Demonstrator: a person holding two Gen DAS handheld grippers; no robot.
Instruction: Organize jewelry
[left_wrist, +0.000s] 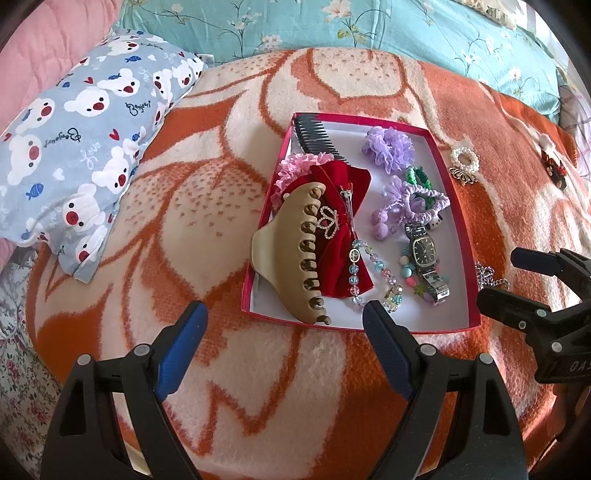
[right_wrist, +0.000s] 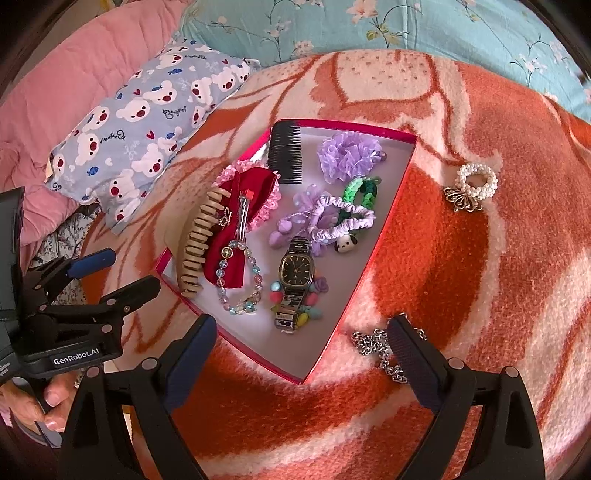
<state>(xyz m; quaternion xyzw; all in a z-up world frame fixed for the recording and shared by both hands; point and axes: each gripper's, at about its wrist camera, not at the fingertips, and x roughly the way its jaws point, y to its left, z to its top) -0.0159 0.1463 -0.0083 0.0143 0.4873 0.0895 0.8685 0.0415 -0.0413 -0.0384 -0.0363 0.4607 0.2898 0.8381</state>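
Note:
A red box (left_wrist: 460, 236) (right_wrist: 373, 236) lies on the orange blanket. It holds a watch (left_wrist: 424, 254) (right_wrist: 297, 269), a beige claw clip (left_wrist: 291, 254) (right_wrist: 195, 243), a red bow (left_wrist: 343, 221) (right_wrist: 243, 206), a bead bracelet (right_wrist: 240, 284), a black comb (right_wrist: 286, 155) and purple scrunchies (left_wrist: 391, 147). A silver chain (right_wrist: 376, 347) (left_wrist: 487, 277) lies on the blanket beside the box, under my right gripper (right_wrist: 303, 354), which is open. A pearl scrunchie with a butterfly (right_wrist: 472, 184) (left_wrist: 463, 164) lies further right. My left gripper (left_wrist: 284, 332) is open and empty before the box.
A bear-print pillow (left_wrist: 85, 147) (right_wrist: 147, 133) lies to the left, a teal floral quilt (left_wrist: 332, 26) behind. A small red-and-black hair clip (left_wrist: 554, 166) lies at the far right of the blanket. A pink quilt (right_wrist: 74, 74) is at left.

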